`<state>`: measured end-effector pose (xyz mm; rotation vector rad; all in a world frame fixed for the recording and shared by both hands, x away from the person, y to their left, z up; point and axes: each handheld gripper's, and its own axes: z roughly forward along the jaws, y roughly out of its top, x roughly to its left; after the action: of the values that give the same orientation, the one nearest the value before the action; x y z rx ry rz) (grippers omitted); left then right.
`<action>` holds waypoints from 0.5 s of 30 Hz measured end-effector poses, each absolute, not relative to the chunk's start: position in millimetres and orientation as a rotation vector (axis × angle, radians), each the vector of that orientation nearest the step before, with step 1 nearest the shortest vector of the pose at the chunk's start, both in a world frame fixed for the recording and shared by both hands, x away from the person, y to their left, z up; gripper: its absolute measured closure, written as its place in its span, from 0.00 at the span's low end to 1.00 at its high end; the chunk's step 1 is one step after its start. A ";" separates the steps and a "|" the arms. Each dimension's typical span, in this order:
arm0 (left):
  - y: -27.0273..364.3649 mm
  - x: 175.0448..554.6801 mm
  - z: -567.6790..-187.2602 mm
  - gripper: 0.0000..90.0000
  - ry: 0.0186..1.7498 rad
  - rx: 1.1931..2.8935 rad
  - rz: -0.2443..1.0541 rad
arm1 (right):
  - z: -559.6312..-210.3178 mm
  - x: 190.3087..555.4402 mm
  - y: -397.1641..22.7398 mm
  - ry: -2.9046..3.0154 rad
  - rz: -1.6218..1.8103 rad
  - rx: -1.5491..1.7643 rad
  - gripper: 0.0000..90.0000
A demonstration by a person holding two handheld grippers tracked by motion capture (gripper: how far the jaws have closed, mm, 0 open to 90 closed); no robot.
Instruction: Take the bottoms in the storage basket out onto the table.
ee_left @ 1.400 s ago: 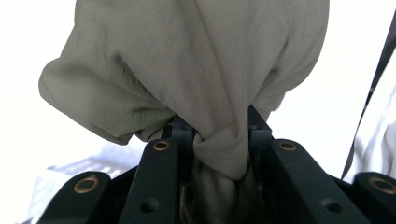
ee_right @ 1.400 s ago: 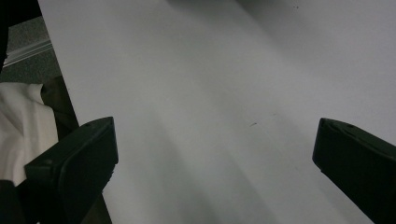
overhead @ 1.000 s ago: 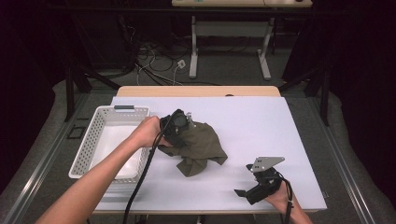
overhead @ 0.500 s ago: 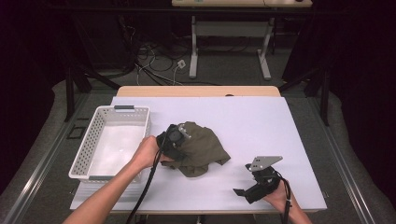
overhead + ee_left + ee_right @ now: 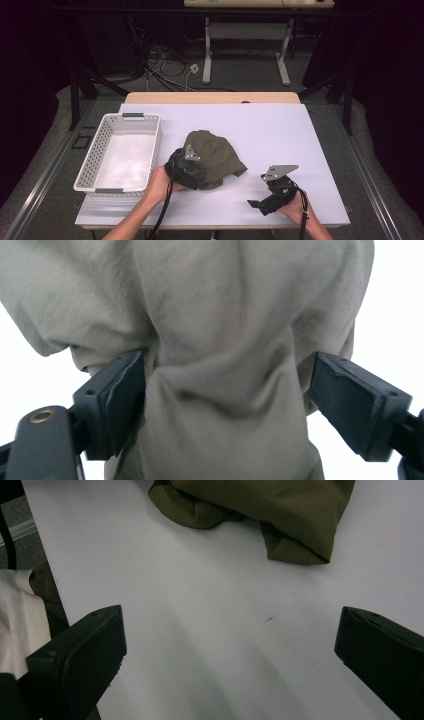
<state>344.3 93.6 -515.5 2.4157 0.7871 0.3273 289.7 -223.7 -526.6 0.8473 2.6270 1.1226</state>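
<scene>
Left gripper [image 5: 186, 167] at the near-left edge of the olive cloth [image 5: 216, 157], jaws spread.

The olive cloth lies bunched in a heap on the white table [image 5: 280, 130], just to the right of the white basket [image 5: 100, 155], apart from its wall. The left gripper sits low against the side of the cloth nearest the basket; its jaws have just been opening, and in the left gripper view [image 5: 227, 390] a thick fold of the cloth [image 5: 220, 330] bulges between them, brushing the left pad while the right pad stands clear, so nothing is clamped. The right gripper [image 5: 260, 204] rests on the table to the right of the cloth and nearer the person, well apart from it. In the right gripper view [image 5: 230, 645] its jaws stand wide over bare table, with the cloth [image 5: 280, 510] beyond them.
</scene>
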 end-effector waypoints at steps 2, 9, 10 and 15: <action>94.9 340.3 -517.1 0.11 0.805 2.401 0.351 | -526.1 291.3 -221.9 2.628 1.120 0.843 0.00; 100.4 326.5 -521.2 0.00 0.836 2.382 0.384 | -522.5 299.0 -210.9 2.628 1.116 0.860 0.00; 102.0 325.1 -521.1 0.00 0.833 2.380 0.382 | -521.3 300.3 -209.3 2.629 1.112 0.859 0.00; 105.9 318.9 -521.9 0.00 0.852 2.365 0.385 | -516.3 309.7 -199.0 2.626 1.104 0.853 0.00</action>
<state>318.9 105.9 -521.9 2.3654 0.8524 0.3852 309.7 -199.0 -516.3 0.8530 2.6258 1.1040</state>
